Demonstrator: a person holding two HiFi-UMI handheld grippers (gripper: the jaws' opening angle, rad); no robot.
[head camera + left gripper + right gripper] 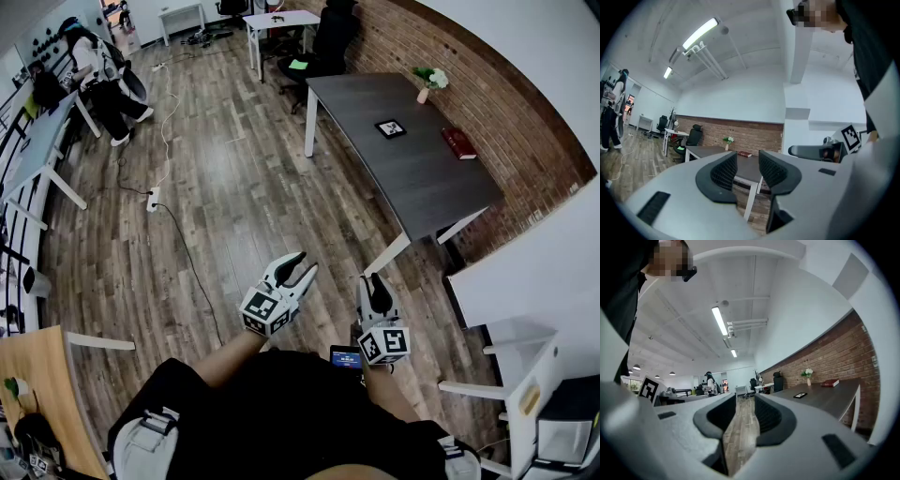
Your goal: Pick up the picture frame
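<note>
The left gripper [300, 266] and right gripper [373, 284] hang close to the person's body over the wooden floor [234, 206], each with jaws apart and nothing between them. The picture frame [390, 128] lies flat on the dark table [412, 187], far to the right and well apart from both grippers, near a red book [458, 142]. The approach likely calls for closing in on the table first, then bringing one gripper in low so a jaw can catch the frame's edge.

No words, brands or numbers can be read; the only signs are black-and-white square code markers on the left tool [305, 264], the right tool [374, 279], and the picture frame [390, 127] lying on the bench [422, 183] well ahead of both tools.
</note>
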